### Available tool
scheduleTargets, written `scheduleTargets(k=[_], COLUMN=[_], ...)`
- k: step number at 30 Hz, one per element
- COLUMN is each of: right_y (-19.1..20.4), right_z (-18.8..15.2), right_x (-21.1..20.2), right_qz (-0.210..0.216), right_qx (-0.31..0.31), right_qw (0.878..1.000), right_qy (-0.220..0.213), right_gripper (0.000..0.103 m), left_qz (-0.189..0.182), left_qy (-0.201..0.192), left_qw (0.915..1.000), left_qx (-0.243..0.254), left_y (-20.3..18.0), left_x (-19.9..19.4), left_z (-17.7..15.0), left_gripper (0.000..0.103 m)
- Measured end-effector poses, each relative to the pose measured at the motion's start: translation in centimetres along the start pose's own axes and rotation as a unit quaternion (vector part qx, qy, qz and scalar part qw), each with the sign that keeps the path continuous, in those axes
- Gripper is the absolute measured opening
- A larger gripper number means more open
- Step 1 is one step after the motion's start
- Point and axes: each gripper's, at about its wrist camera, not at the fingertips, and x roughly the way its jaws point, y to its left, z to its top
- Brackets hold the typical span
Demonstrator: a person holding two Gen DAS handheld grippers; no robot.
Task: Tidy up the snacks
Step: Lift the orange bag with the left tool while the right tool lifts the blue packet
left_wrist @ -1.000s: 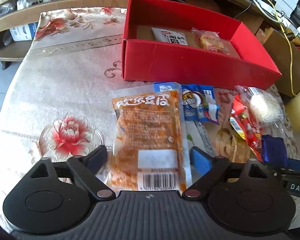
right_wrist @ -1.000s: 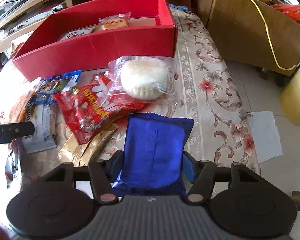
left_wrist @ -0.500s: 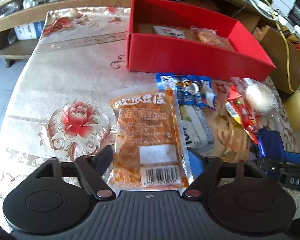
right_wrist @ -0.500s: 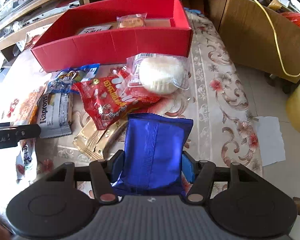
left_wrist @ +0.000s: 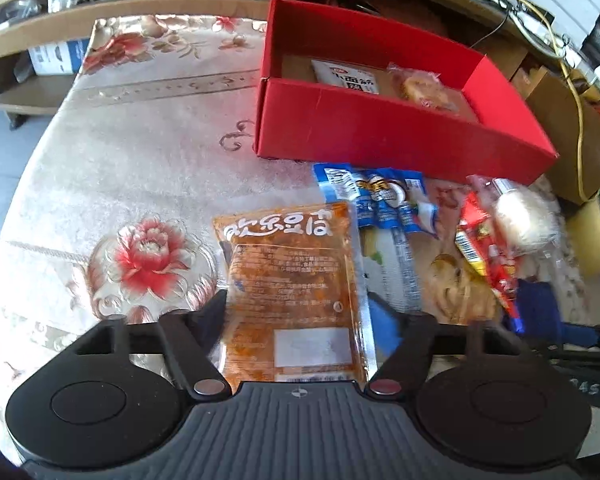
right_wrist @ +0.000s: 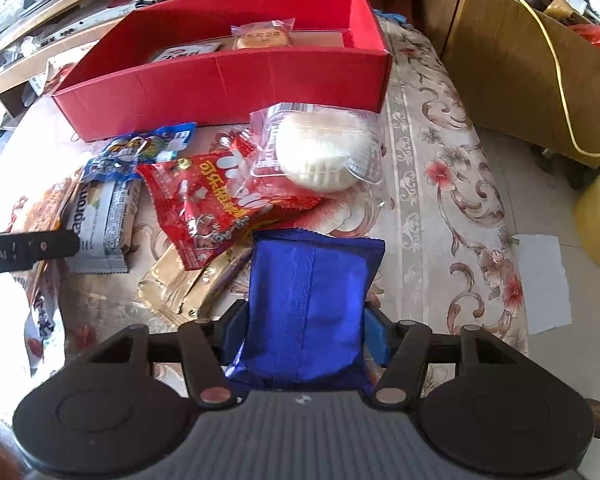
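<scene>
Counter (left_wrist: 148, 152): floral cloth, red box (left_wrist: 380, 136) at upper centre.
Left gripper (left_wrist: 296, 312): fingers clamp orange packet (left_wrist: 292, 280).
Right gripper (right_wrist: 304, 320): fingers clamp blue packet (right_wrist: 308, 300).

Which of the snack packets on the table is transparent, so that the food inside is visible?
The clear packet with the white round bun, lying just before the red box. The red, blue and silver packets beside it are opaque.
</scene>
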Motion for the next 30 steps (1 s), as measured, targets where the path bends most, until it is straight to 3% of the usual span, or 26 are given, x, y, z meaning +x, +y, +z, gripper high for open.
scheduleTargets(k=[5,16,30], right_y=[-0.2,0.1,1.8], right_z=[-0.2,-0.8,-0.5], right_x=[-1.1,-3.2,-3.6], right_qz=[0.006,0.017,0.041], right_qx=[0.008,0.02,0.0], right_qw=[1.0,0.999,0.999], right_qy=[-0.013,-0.028,-0.034], right_gripper=[0.067,0.067,0.067], left_qz=[0.002,-0.024,-0.025], left_qy=[-0.002,-0.017,-0.016], left_qw=[1.0,0.9994,0.9986], left_qx=[0.008,0.017,0.044], left_y=[-0.1,-0.5,-1.7], left_x=[-0.5,-2.0,-2.0], left_z=[-0.2,-0.4,-0.8], left_gripper=[0.068,0.067,0.066])
